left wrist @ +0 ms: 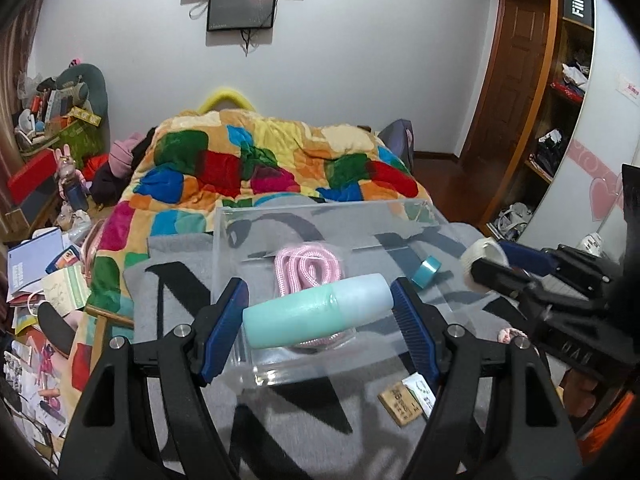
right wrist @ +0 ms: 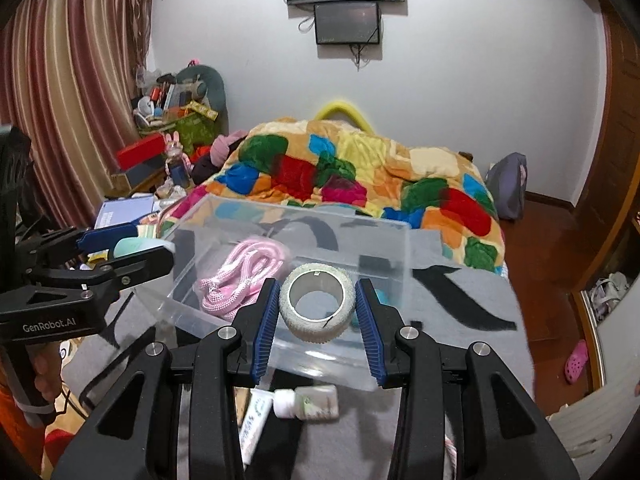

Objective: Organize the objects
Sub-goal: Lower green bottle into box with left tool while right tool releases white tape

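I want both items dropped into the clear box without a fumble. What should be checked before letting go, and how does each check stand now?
1. Left gripper clamps the mint bottle at both ends: ok.
2. Right gripper clamps the white tape roll: ok.
3. Clear box open on top: ok.
4. Bottle over the box opening: ok, it looks so.
5. Tape roll past the box's near wall: cannot tell.
6. Room beside the pink rope inside: ok.
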`<state>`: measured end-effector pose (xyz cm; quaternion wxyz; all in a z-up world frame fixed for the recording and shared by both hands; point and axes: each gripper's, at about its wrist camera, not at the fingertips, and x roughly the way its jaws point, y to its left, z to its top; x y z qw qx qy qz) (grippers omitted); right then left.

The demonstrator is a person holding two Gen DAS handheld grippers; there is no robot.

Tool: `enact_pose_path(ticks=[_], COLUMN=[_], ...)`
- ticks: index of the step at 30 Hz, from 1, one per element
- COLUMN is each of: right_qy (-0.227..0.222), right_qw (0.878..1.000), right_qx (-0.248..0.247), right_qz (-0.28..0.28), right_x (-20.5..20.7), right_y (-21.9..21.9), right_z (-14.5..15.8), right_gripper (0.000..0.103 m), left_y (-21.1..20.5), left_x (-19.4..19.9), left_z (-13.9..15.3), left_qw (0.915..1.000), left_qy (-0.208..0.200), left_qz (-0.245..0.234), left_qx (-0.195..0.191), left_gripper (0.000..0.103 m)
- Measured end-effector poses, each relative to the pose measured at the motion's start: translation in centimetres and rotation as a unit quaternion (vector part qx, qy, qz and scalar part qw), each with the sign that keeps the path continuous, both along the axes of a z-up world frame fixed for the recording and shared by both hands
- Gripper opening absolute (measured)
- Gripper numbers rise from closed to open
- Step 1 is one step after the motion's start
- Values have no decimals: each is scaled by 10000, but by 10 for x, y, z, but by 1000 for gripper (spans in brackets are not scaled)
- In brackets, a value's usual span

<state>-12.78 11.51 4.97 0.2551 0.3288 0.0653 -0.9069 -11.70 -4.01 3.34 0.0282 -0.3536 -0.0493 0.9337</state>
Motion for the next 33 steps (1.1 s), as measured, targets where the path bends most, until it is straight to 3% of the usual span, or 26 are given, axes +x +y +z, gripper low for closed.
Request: enact_pose_path(ticks=[15, 21, 29, 33], right_qy=[-672, -643, -414, -356], right_qw=[9960, 9964, 9983, 9985], right_qx=[589, 549, 378, 344], right_qz=[30, 71, 147, 214], right_x=[-43, -36, -11, 5], right_y=[-22, -15, 1, 12], right_z=[-46, -41, -20, -17], right_gripper=[36, 47, 49, 54], left_y=[9, 8, 5, 7], left_x=[-47, -36, -6, 10], left_z=[-43, -32, -12, -12], left_qw=[9961, 9974, 9993, 9992], left_qy=[-795, -646, -330, -321], left_qz=[-291, -251, -201, -229], left_qx=[249, 208, -8, -89], left_gripper=[73, 74, 82, 82])
